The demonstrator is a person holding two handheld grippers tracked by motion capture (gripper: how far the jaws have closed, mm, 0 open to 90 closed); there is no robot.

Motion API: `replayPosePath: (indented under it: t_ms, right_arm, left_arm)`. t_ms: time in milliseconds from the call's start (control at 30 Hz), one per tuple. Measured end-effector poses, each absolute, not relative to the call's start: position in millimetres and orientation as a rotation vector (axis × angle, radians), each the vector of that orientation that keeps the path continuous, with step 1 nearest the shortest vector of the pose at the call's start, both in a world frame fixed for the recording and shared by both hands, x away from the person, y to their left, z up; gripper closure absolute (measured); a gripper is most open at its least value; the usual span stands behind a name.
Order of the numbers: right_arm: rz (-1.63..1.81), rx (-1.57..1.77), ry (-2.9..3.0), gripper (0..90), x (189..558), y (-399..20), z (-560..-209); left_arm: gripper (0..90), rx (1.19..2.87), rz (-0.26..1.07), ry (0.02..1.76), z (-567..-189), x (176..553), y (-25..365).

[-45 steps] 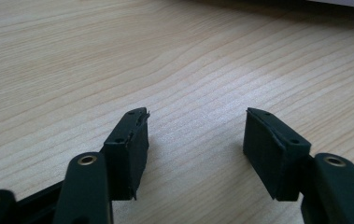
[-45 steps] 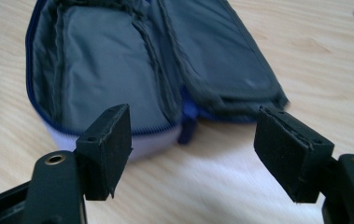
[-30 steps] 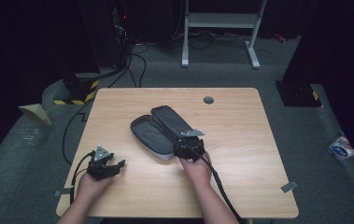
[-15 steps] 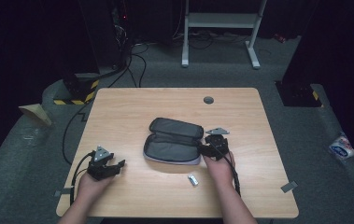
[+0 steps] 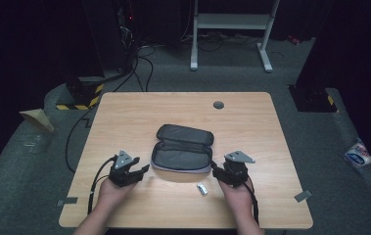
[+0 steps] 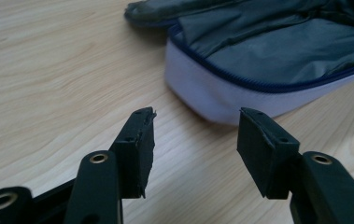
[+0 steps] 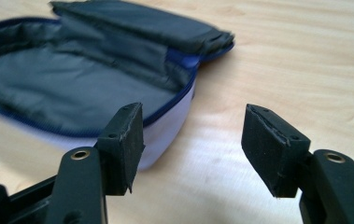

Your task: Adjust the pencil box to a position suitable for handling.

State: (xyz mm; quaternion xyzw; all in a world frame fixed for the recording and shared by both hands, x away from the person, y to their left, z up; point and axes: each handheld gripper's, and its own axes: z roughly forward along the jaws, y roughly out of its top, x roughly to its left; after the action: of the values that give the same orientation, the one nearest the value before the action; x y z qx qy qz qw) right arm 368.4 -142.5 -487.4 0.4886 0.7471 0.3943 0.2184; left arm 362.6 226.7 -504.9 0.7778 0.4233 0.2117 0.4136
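An open zip case (image 5: pixel 182 149) with grey lining, a pale outer shell and a blue zipper lies across the middle of the wooden table (image 5: pixel 124 117). My left gripper (image 5: pixel 143 170) is just left of the case's near corner. In the left gripper view its jaws (image 6: pixel 193 140) stand open before the case's pale end wall (image 6: pixel 198 91), with nothing between them. My right gripper (image 5: pixel 217 170) sits off the case's right end. Its jaws (image 7: pixel 193 140) are open and empty beside the case (image 7: pixel 86 79). Both pairs of jaws have just been closing somewhat.
A small silver object (image 5: pixel 201 189) lies on the table in front of the case, between my hands. A dark round grommet (image 5: pixel 218 105) sits near the far edge. Cables (image 5: pixel 139 63) and a white stand (image 5: pixel 232 22) are on the floor behind.
The case has swung from a diagonal to lying across the table. My right hand has come off it and back toward the front right. The left hand has moved right, toward the case.
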Motion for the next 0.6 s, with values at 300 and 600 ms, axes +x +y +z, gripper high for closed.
replayPosePath:
  t_ms: [300, 600]
  right_arm:
    - [1.111, 1.338, 2.132, 36.0, 359.5, -134.8, -502.1]
    - [1.099, 1.340, 2.115, 36.6, 366.3, -135.8, -500.9]
  left_arm:
    - [48.3, 1.926, 0.470, 1.040, -506.0, 365.6, 209.4]
    - [50.2, 1.931, 0.437, 0.995, -505.6, 365.6, 186.8]
